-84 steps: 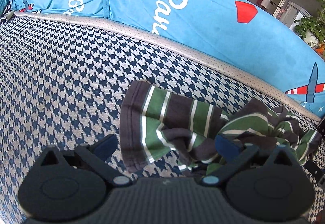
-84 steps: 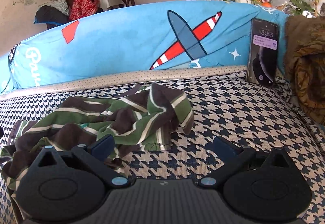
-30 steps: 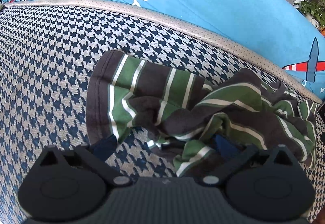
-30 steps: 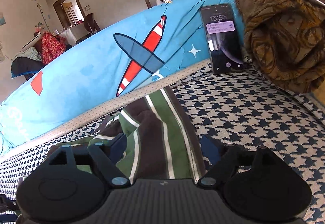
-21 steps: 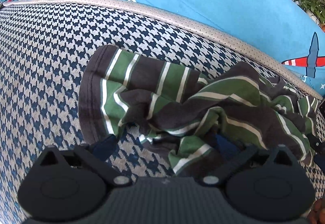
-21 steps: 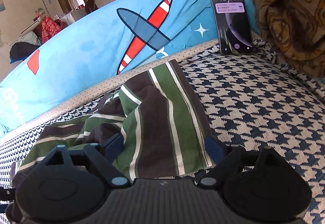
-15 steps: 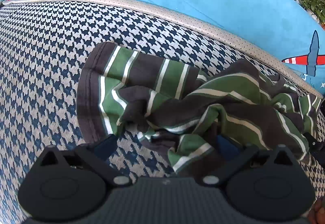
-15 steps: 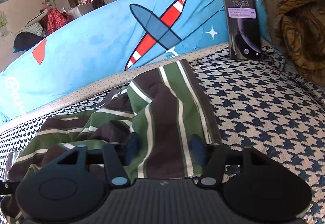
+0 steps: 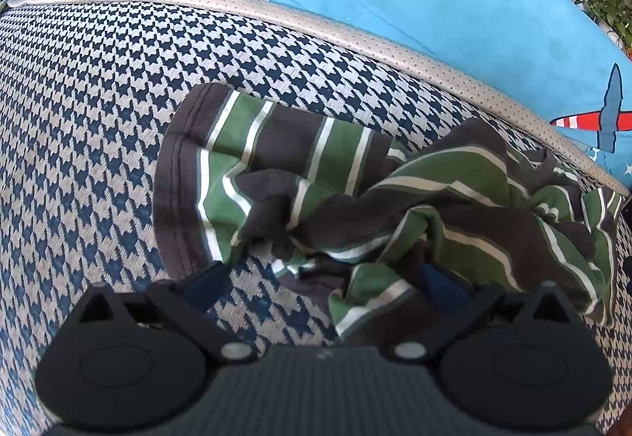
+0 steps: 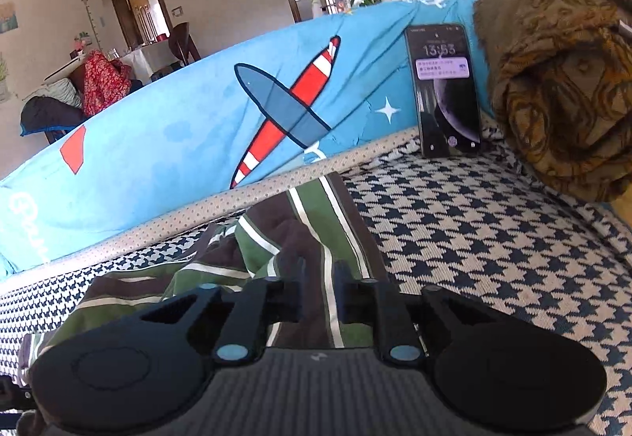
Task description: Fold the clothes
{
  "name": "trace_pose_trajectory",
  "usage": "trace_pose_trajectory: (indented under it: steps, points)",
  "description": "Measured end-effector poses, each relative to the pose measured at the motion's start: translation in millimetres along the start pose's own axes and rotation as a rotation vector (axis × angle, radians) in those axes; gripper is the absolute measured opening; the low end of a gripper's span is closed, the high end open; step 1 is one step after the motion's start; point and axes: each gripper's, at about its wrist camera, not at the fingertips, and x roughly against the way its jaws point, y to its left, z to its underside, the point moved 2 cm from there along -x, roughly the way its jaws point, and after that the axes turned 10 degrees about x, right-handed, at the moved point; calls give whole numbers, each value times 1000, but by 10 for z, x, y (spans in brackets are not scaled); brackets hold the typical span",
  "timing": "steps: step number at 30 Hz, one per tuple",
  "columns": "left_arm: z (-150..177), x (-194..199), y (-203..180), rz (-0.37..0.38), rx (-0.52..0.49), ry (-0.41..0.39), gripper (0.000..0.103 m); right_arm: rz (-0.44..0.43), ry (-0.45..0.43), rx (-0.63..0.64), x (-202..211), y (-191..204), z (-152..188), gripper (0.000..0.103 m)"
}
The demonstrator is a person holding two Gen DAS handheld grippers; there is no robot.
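Observation:
A crumpled green, brown and white striped garment lies on the houndstooth sofa seat. My left gripper is open just above the seat, its fingers straddling the garment's near edge; the right finger sits partly under a fold. In the right wrist view my right gripper is shut on the striped garment, pinching a flat end of it near the seat's back edge. The remaining cloth trails off to the left.
A blue cover with a plane print drapes the sofa back. A lit phone leans against it at the right, beside a brown patterned cushion. Bare houndstooth seat lies right of the garment. Room furniture stands beyond.
My right gripper's jaws went from wide open to shut on the garment's end. The left gripper stayed open and shifted only slightly over the cloth.

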Motion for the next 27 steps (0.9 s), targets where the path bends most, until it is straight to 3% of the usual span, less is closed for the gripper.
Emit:
trace_pose_trajectory:
  steps: [1, 2, 3, 13, 16, 18, 19, 24, 26, 27]
  points:
    - [0, 1, -1, 0, 1, 0, 103, -7, 6, -15, -17, -31, 8, 53]
    - [-1, 2, -1, 1, 3, 1, 103, -14, 12, -31, -33, -63, 17, 67]
    - [-2, 2, -1, 1, 5, 2, 103, -21, 17, -46, -50, -94, 25, 71]
    - [-25, 11, 13, 6, 21, 10, 103, -91, 71, -192, -214, -390, 111, 85]
    - [-19, 24, 60, 8, 27, 15, 103, -70, 62, -137, -243, -282, 149, 93]
    - [-16, 20, 63, 6, 31, 16, 103, -38, 72, -75, -262, -172, 157, 93]
    - [-16, 18, 64, 5, 33, 17, 103, -22, 80, -33, -275, -108, 161, 89]
    - [31, 8, 107, 2, 36, 20, 103, -41, 79, 59, -273, 81, 200, 52]
    - [36, -40, 88, 0, 36, 20, 103, -65, 84, 56, -266, 101, 194, 26]
    - [38, -65, 78, -1, 36, 19, 103, -78, 86, 48, -260, 103, 190, 20]
